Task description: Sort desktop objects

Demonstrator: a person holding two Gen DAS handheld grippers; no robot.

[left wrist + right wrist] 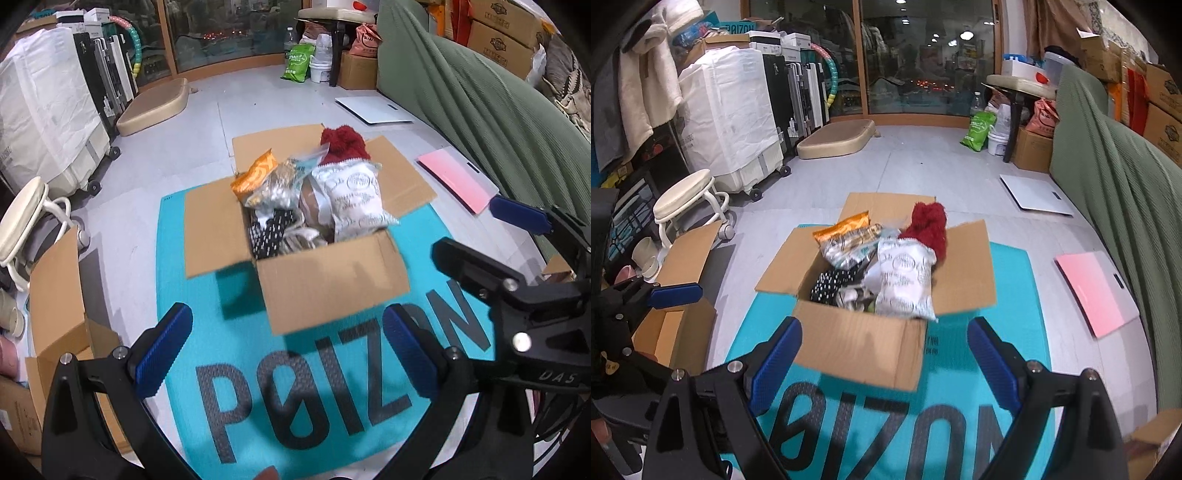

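An open cardboard box stands on a teal POIZON mat. It holds a white snack bag, an orange packet, a silver packet, a red fluffy item and a black dotted item. My left gripper is open and empty, near the box's front. My right gripper is open and empty, in front of the box; it also shows in the left wrist view.
A pink board and a white board lie on the floor right of the box, beside a green covered sofa. Another open cardboard box sits left. A stool and suitcases stand further left.
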